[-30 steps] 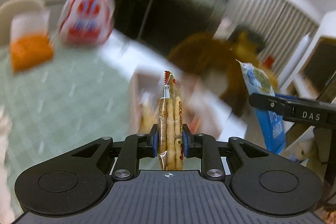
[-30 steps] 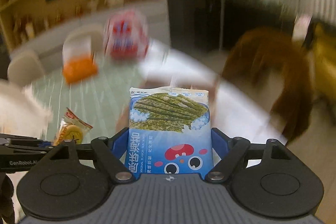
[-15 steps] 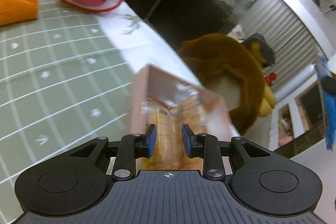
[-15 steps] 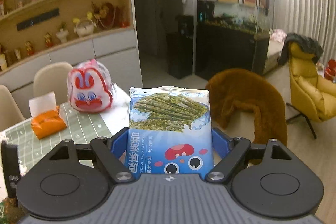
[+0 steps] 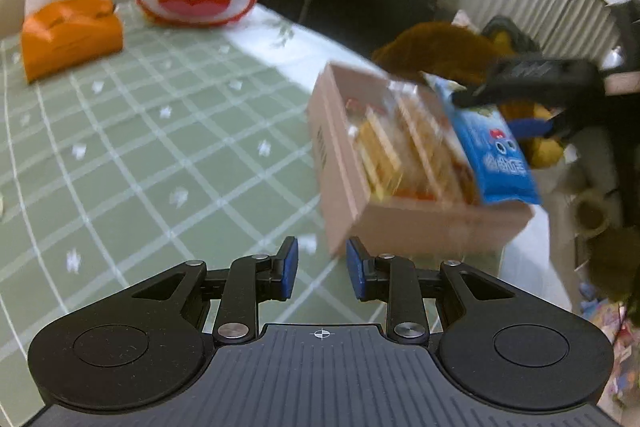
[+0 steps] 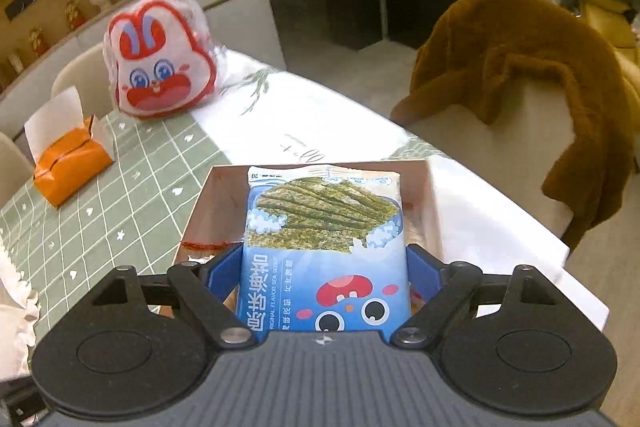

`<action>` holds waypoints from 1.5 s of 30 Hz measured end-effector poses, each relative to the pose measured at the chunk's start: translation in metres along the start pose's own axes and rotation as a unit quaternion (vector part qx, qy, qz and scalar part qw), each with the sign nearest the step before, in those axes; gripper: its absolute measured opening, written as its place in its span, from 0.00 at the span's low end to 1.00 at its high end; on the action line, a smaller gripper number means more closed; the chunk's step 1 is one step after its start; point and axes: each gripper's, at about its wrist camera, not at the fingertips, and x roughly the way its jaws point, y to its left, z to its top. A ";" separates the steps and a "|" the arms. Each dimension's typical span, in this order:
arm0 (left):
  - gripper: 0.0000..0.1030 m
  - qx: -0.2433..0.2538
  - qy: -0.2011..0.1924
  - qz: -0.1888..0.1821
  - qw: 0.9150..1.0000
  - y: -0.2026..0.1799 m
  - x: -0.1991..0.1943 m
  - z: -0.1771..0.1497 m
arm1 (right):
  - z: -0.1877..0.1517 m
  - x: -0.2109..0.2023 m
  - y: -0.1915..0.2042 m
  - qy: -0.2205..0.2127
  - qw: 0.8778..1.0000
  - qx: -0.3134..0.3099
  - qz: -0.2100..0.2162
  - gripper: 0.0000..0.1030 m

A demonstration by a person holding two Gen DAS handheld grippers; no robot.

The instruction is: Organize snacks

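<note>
- The right gripper (image 6: 325, 267) carries the blue seaweed snack packet (image 6: 324, 247) over the open cardboard box (image 6: 208, 203) on the counter (image 6: 120, 195). Its fingers are opening, with the packet between the blue pads (image 6: 424, 267) and not visibly dropped yet.
- In the left wrist view the packet (image 5: 496, 155) hangs tilted over the box's far right side (image 5: 420, 219), its lower edge past the rim, so the drop looks a little wide of the opening.
- The careful way, judging by this, is for the person to bring the packet back over the middle of the box before the fingers spread fully, and to lower it close to the contents (a thin foil bag slides easily off a rim).
- The box already holds several biscuit-stick packs (image 5: 400, 155) standing in rows, blurred in the left view. Laying the packet flat on top, or slipping it upright beside them, would keep the row tidy.
- The left gripper (image 5: 318, 267) hovers just short of the box's near corner, its fingers slightly apart with nothing between them. It could steady the box wall if the box slides on the green checked cloth (image 5: 160, 147).
- A risk: the box sits near the counter's edge on the right, so a push from the descending hand could nudge it outward.
- The rabbit-faced bag (image 6: 158, 67) and the orange tissue pack (image 6: 70, 163) stand well apart, out of the way.
</note>
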 end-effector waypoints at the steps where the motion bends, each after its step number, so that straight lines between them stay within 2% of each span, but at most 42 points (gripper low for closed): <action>1: 0.30 -0.007 0.004 0.003 1.000 0.000 0.002 -0.005 | -0.003 -0.006 -0.002 -0.008 1.000 -0.001 0.002 0.86; 3: 0.30 -0.016 0.010 0.003 1.000 -0.004 0.006 -0.010 | -0.002 -0.015 -0.007 -0.028 1.000 -0.003 -0.005 0.86; 6: 0.30 0.001 0.002 -0.007 1.000 -0.018 0.003 -0.004 | 0.012 -0.029 -0.007 -0.060 0.998 -0.021 -0.019 0.86; 10: 0.30 0.038 -0.014 -0.015 0.999 -0.039 -0.014 0.009 | 0.028 -0.033 -0.013 -0.015 0.999 -0.012 0.028 0.87; 13: 0.30 0.051 -0.017 -0.018 0.998 -0.046 -0.021 0.015 | 0.014 -0.027 -0.017 0.028 0.999 0.000 0.042 0.87; 16: 0.30 0.051 -0.016 -0.024 0.998 -0.049 -0.024 0.016 | -0.008 -0.021 -0.019 0.042 0.999 0.010 0.033 0.87; 17: 0.30 0.050 -0.015 -0.026 0.998 -0.049 -0.025 0.017 | -0.014 -0.019 -0.020 0.044 0.998 0.012 0.032 0.84; 19: 0.30 0.049 -0.013 -0.026 0.998 -0.049 -0.020 0.017 | -0.023 -0.011 -0.020 0.056 0.998 0.015 0.029 0.70; 20: 0.30 0.048 -0.012 -0.025 0.998 -0.048 -0.019 0.016 | -0.025 -0.006 -0.020 0.062 0.997 0.018 0.030 0.69; 22: 0.30 0.043 -0.009 -0.022 0.999 -0.046 -0.018 0.014 | -0.025 0.003 -0.015 0.057 0.998 0.022 0.022 0.60; 23: 0.30 0.041 -0.007 -0.020 0.999 -0.044 -0.017 0.012 | -0.024 0.010 -0.013 0.066 0.997 0.028 0.030 0.52; 24: 0.30 0.039 -0.004 -0.016 0.999 -0.041 -0.016 0.010 | -0.023 0.018 -0.012 0.075 0.996 0.038 0.038 0.51; 26: 0.30 0.033 0.001 -0.008 0.999 -0.035 -0.014 0.003 | -0.020 0.028 -0.007 0.064 0.997 0.037 0.025 0.53; 28: 0.30 0.028 0.008 0.004 1.000 -0.026 -0.014 -0.007 | -0.020 0.030 0.000 0.051 0.999 0.010 0.008 0.54; 31: 0.30 0.032 0.020 0.017 0.999 -0.014 -0.017 -0.025 | -0.025 0.008 -0.003 0.025 0.999 0.001 0.020 0.59; 33: 0.30 0.033 0.031 0.025 0.999 -0.007 -0.018 -0.040 | -0.033 -0.018 -0.006 -0.008 1.000 -0.002 0.020 0.81; 35: 0.30 0.034 0.035 0.032 0.998 -0.002 -0.020 -0.054 | -0.051 -0.045 -0.007 -0.053 0.999 -0.004 0.003 0.86; 37: 0.30 0.045 0.018 0.038 0.998 -0.001 -0.025 -0.066 | -0.071 -0.063 -0.005 -0.068 0.998 -0.011 -0.009 0.86; 39: 0.30 0.049 0.010 0.047 0.998 -0.003 -0.026 -0.070 | -0.093 -0.071 -0.001 -0.058 0.998 -0.014 -0.004 0.87; 42: 0.30 0.062 -0.005 0.057 0.996 -0.008 -0.019 -0.069 | -0.128 -0.060 0.008 -0.020 1.000 -0.007 0.004 0.88; 45: 0.30 0.080 -0.020 0.069 0.994 -0.013 -0.003 -0.058 | -0.151 -0.032 0.015 0.023 0.999 -0.009 -0.020 0.88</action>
